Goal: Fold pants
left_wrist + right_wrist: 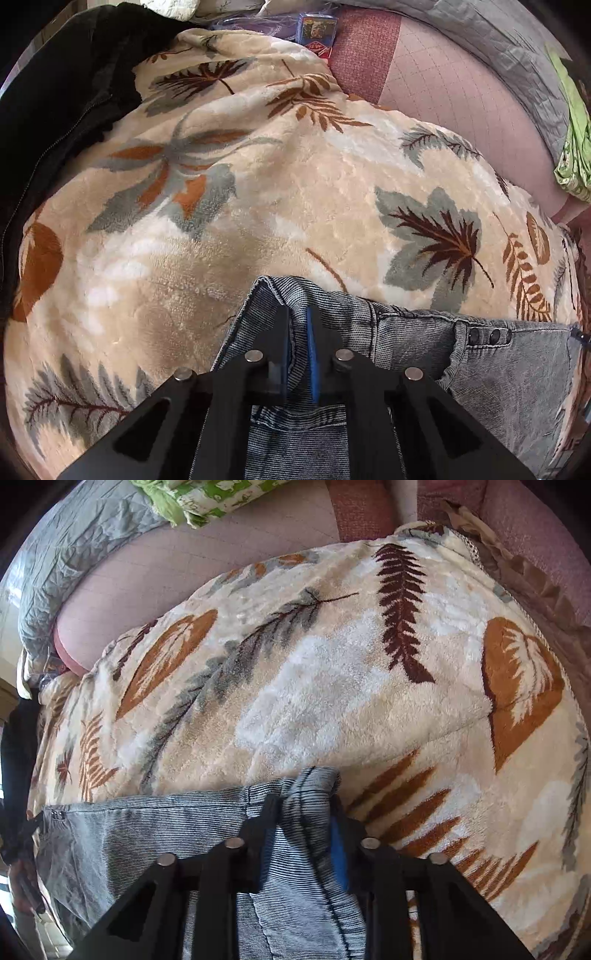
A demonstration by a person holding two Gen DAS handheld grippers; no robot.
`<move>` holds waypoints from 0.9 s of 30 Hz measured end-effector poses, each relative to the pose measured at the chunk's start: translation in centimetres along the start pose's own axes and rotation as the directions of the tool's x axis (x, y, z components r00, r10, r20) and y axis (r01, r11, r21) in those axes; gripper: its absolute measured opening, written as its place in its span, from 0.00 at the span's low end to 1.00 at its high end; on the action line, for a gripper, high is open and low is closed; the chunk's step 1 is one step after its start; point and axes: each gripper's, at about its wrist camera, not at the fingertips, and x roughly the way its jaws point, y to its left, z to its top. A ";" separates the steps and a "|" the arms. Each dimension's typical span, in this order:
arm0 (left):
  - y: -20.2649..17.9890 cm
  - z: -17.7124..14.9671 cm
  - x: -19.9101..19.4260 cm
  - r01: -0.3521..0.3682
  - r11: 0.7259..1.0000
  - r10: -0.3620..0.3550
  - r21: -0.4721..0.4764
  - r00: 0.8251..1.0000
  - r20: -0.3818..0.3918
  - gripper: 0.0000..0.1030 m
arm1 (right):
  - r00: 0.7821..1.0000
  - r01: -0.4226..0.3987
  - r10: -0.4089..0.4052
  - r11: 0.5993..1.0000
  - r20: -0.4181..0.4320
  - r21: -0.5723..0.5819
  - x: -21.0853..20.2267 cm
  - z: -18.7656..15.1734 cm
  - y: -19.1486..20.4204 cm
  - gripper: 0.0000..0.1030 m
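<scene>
Both claws pinch pants [406, 332] top edge corners; blanket [258, 203] beyond open.

Left gripper [297, 325] clamped on grey pants [406, 332] waistband fold, over leaf-print blanket [258, 184].

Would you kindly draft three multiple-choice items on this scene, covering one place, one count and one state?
1. Where do the grey washed-denim pants lie?
A. on a cream plush blanket with a leaf pattern
B. on a wooden floor
C. in a basket

2. How many dark snap studs sit in a row on the pants in the left wrist view?
A. one
B. three
C. six

3. What is the state of the left gripper?
A. wide open above the blanket
B. shut on a box
C. shut on a fold of the pants

Key: 1 A, the leaf blanket surrounds the denim; 2 B, three studs show side by side; 3 C, denim is pinched between its jaws.
</scene>
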 end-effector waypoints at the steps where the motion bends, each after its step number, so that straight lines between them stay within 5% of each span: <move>1: -0.1 0.3 -0.3 -0.015 1.000 0.015 0.008 1.000 0.020 0.08 | 0.999 0.017 -0.017 1.000 0.027 -0.015 -0.6 0.4 0.4 0.16; 6: -0.2 1.3 0.0 -0.066 0.997 0.065 0.031 0.997 0.049 0.08 | 0.981 0.109 -0.092 0.990 0.172 -0.093 -2.9 2.7 3.4 0.15; 8: -0.4 1.1 1.0 -0.096 0.995 0.095 0.036 0.995 0.041 0.12 | 0.983 0.159 -0.150 0.983 0.102 -0.092 0.0 2.9 3.4 0.26; 9: -0.6 1.0 0.9 -0.108 0.993 0.106 0.038 0.993 0.053 0.12 | 0.985 0.174 -0.174 0.981 0.010 -0.084 2.0 2.6 2.8 0.42; 10: -0.7 0.9 0.6 -0.115 0.993 0.112 0.039 0.992 0.058 0.13 | 0.984 0.176 -0.178 0.982 -0.020 -0.065 2.8 2.0 2.2 0.48; 13: -0.5 0.9 -2.0 -0.121 0.992 0.118 0.020 0.987 0.109 0.24 | 0.994 0.092 -0.094 0.995 0.047 0.037 0.2 0.6 0.1 0.67; 16: 0.2 -0.5 -5.8 -0.100 0.995 0.100 -0.009 0.974 0.202 0.42 | 0.996 -0.021 0.008 0.986 0.085 0.164 -3.2 -1.4 -3.3 0.67; 18: 0.0 -2.3 -7.7 -0.090 0.996 0.086 0.007 0.968 0.234 0.54 | 0.994 -0.100 0.089 0.969 0.056 0.228 -4.0 -3.3 -4.8 0.67; 23: -2.2 -6.4 -7.2 -0.119 0.985 0.094 0.124 0.977 0.189 0.54 | 0.993 -0.105 0.111 0.981 -0.030 0.164 -2.4 -5.5 -3.1 0.67; 27: -2.3 -7.5 -3.9 -0.162 0.979 0.152 0.122 0.984 0.089 0.56 | 0.995 0.024 -0.018 0.998 -0.102 0.064 -1.2 -6.2 -0.9 0.18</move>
